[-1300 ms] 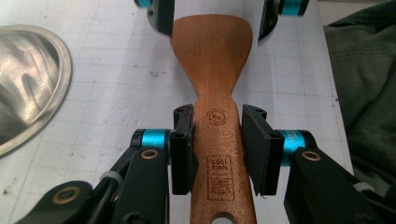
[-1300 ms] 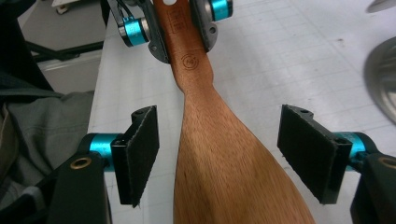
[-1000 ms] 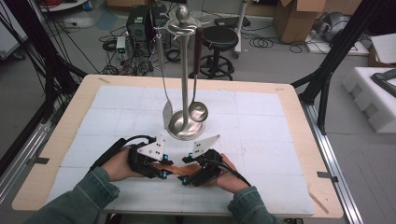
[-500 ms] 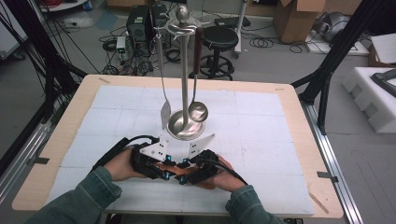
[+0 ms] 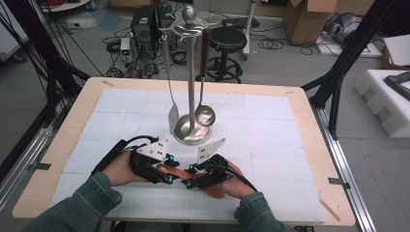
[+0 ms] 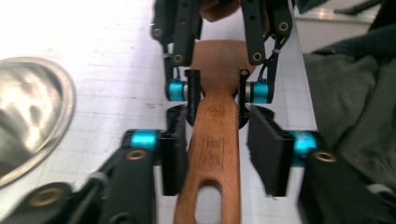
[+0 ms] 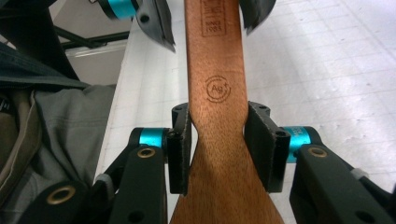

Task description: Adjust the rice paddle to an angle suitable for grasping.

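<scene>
Bench: white mat (image 5: 270, 121), utensil stand (image 5: 192, 87) mid-bench.
Right gripper (image 7: 219, 144): just closing, pinching wooden spatula (image 7: 217, 102) near front edge.
Left gripper (image 6: 219, 149): just opening, spread beside handle.

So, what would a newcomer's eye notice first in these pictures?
A wooden spatula held level between two grippers at the table's near edge. The right gripper clamps its neck, while the left gripper has just been opening and stands apart from the handle. Behind it, mid-table, a steel rack carries a hanging ladle.

Wooden spatula (image 5: 175, 170) between two tongs, near stand (image 5: 192, 129)
</scene>
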Demonstrator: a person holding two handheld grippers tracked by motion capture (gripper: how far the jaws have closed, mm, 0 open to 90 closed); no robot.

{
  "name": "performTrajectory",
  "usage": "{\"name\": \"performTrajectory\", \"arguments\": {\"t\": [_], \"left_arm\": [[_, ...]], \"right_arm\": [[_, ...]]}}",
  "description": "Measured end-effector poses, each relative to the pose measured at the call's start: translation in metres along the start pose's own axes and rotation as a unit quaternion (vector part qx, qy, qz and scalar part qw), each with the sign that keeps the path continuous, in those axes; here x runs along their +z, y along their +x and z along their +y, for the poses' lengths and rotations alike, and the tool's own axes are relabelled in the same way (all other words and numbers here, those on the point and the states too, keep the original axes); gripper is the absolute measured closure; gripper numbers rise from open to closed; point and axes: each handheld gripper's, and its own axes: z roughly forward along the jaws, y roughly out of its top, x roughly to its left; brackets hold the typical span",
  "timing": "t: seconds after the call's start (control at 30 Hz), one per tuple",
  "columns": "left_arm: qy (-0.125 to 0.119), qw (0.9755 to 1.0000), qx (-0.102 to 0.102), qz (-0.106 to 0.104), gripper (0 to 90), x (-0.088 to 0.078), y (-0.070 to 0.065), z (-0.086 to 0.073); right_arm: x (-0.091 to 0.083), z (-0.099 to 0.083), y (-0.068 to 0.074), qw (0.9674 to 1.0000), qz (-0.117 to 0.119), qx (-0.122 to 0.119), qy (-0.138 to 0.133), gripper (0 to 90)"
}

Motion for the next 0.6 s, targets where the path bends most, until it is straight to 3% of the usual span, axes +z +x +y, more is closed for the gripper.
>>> {"name": "performTrajectory", "arguments": {"t": [0.3,0.6], "left_arm": [[-0.015,0.9992,-0.025,0.027,42.4,-0.013,0.003,-0.004],[-0.026,0.9982,-0.043,0.032,39.2,-0.014,0.004,-0.011]], "right_arm": [[-0.005,0.001,0.002,0.9999,-0.004,-0.003,-0.009,65.3],[-0.012,0.003,0.004,0.9995,-0.02,-0.009,-0.025,65.6]]}}
